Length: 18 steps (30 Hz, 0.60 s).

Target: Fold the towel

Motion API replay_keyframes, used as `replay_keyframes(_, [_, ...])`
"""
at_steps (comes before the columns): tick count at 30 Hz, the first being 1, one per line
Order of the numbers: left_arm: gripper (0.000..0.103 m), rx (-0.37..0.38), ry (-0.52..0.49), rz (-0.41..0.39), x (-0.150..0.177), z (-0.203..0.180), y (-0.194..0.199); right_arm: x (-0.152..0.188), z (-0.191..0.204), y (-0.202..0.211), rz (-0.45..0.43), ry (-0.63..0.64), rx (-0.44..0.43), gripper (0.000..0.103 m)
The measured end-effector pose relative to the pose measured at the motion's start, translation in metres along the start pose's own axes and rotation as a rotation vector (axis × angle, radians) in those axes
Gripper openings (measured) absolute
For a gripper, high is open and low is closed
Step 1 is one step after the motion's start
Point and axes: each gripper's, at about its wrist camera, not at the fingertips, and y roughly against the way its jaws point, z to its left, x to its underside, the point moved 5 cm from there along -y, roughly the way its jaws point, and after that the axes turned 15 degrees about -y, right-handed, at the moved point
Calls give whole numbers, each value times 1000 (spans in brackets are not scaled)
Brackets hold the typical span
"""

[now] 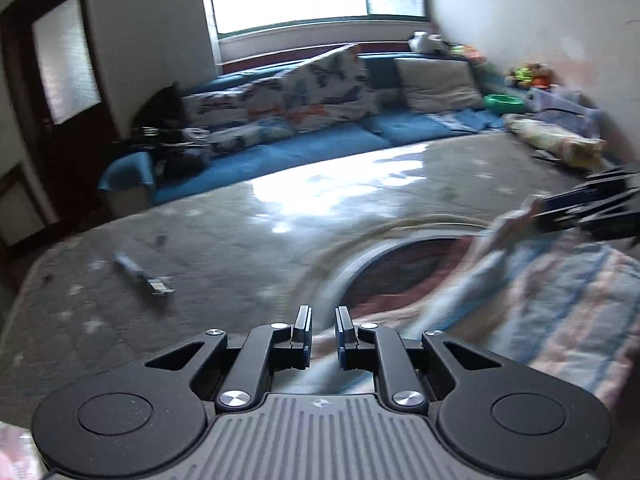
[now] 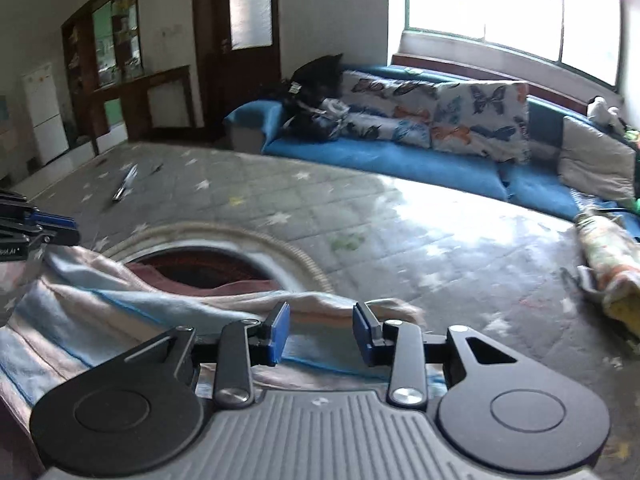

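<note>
The striped towel (image 2: 120, 312), pale blue and pink, lies rumpled over a round basin (image 2: 208, 268) on the star-patterned floor mat (image 2: 360, 216). In the left wrist view the right claw (image 1: 536, 210) comes in from the right and seems to pinch a raised corner of the towel, yet in its own view the right claw (image 2: 320, 332) stands parted, with a fold of cloth just beyond its tips; motion blur leaves its hold uncertain. The left claw (image 1: 322, 332) shows a narrow gap with cloth under it; whether it grips I cannot tell. The towel's long axis runs between the two claws, each near one end, so the fold likely turns on carrying those ends together
</note>
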Motion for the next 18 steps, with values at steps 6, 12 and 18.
replay_keyframes(6, [12, 52, -37, 58, -1, -24, -36, 5, 20, -28, 51, 15, -17, 35])
replay_keyframes(12, [14, -62, -55, 105, 4, -15, -58, 13, 23, -46, 66, -7, 6, 36])
replay_keyframes(18, [14, -66, -30, 110, 6, -11, -59, 12, 28, -44, 45, -17, 6, 35])
